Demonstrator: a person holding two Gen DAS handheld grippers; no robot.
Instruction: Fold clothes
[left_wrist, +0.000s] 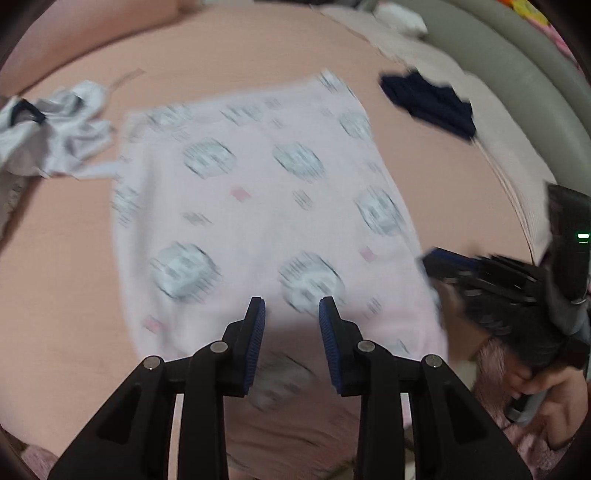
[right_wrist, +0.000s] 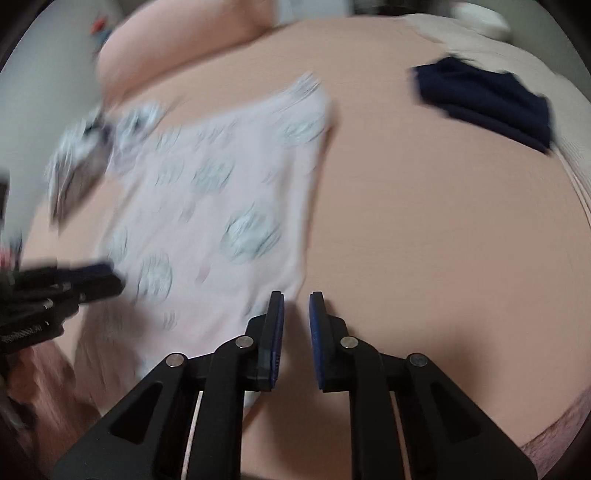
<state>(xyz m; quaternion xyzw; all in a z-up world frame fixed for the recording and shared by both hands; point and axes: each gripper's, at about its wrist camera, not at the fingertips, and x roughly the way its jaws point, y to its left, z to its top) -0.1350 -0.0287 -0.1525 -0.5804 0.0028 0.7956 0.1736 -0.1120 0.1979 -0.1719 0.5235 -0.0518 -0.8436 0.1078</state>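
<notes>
While both views are blurred, a pale pink garment (left_wrist: 258, 206) printed with grey round patches can be made out lying spread flat on a peach bed (left_wrist: 66, 258). Its near edge lies closest to the cameras, and its far edge reaches toward the middle of the bed.

From the left wrist view, the left gripper (left_wrist: 291, 314) hovers over the garment's near edge, its two blue-padded fingers spread apart with nothing between them. The right gripper (left_wrist: 443, 260) enters that view from the right, at the garment's right edge; blur hides whether it touches the cloth.

From the right wrist view, the right gripper (right_wrist: 296, 306) has its fingers parted by a narrow gap, empty, just beside the garment's near right corner.

A crumpled white garment (left_wrist: 55, 133) with dark trim lies on the bed, just left of the pink one. A dark navy cloth (left_wrist: 428, 103) lies well apart at the far right, near a beige blanket (left_wrist: 509, 155) along the bed's edge.
</notes>
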